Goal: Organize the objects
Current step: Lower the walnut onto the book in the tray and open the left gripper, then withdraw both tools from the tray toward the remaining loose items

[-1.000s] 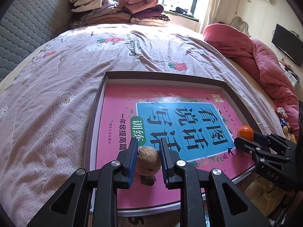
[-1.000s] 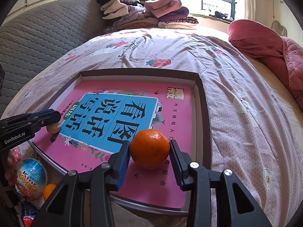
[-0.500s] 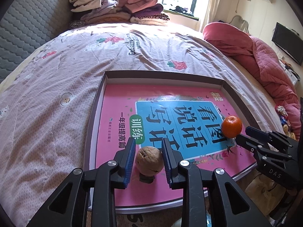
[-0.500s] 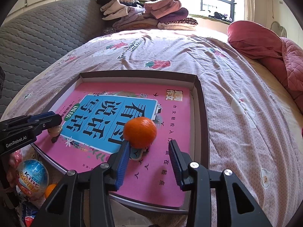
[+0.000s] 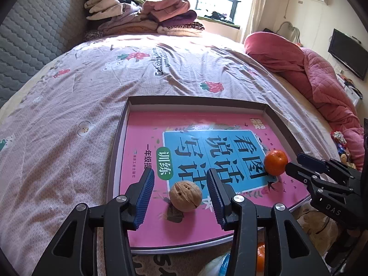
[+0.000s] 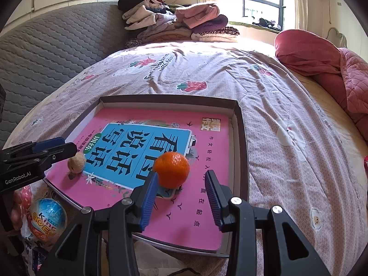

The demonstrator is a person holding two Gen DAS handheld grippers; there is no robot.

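A walnut (image 5: 185, 195) rests on the pink book (image 5: 147, 218) inside a shallow dark-rimmed tray (image 5: 197, 100) on the bed. My left gripper (image 5: 179, 176) straddles it with its jaws opening, and both blue pads stand clear of the shell. An orange (image 6: 172, 169) sits on the book just beyond my right gripper (image 6: 181, 176), beside the tip of its left finger. That gripper is open and holds nothing. The right wrist view also shows the walnut (image 6: 76, 162) under the left gripper (image 6: 69, 146). The left wrist view shows the orange (image 5: 275, 162) in front of the right gripper (image 5: 293, 162).
The tray (image 6: 170, 98) lies near the bed's front edge on a floral bedspread (image 5: 69, 161). A Kinder egg (image 6: 47, 216) and another orange (image 5: 260, 257) sit below that edge. Folded clothes (image 5: 142, 16) are piled at the far end, a red quilt (image 5: 310, 69) on the right.
The left jaws have spread apart and let go of the walnut, which now lies on the book. The orange has left the gap between the right jaws and sits just ahead of them.
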